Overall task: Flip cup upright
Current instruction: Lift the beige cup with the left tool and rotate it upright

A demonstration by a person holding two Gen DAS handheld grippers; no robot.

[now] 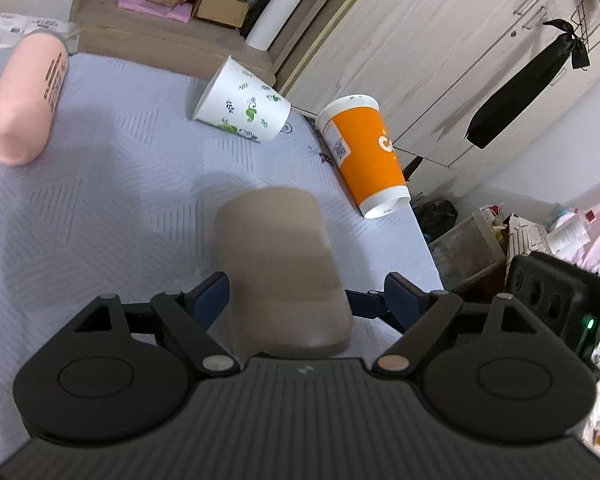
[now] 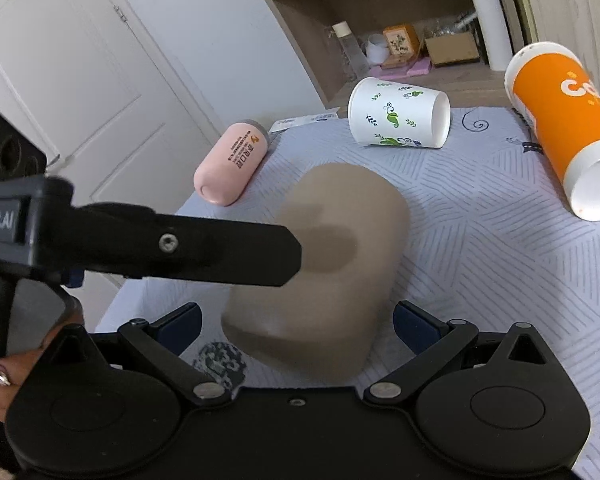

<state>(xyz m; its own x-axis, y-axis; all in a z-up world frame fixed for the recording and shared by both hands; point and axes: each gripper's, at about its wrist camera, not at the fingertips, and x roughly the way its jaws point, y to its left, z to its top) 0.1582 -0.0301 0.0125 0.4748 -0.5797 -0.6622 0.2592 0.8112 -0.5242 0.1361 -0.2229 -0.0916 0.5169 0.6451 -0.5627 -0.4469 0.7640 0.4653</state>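
A tan-brown cup [image 1: 278,268] [image 2: 320,276] shows blurred between both grippers' jaws, tilted. My left gripper [image 1: 300,292] has its blue pads either side of the cup; one black finger of it [image 2: 228,246] lies against the cup's side in the right wrist view. My right gripper [image 2: 296,324] has its pads spread wide around the cup's lower end. Whether either pair of pads presses the cup is not clear.
On the pale blue mat [image 1: 100,200] [image 2: 480,240] lie a white leaf-print cup [image 1: 242,102] [image 2: 398,118], an orange cup [image 1: 364,156] [image 2: 568,128] and a pink bottle [image 1: 24,98] [image 2: 232,162], all on their sides. A wooden shelf [image 1: 204,4] stands behind. The table edge is on the right.
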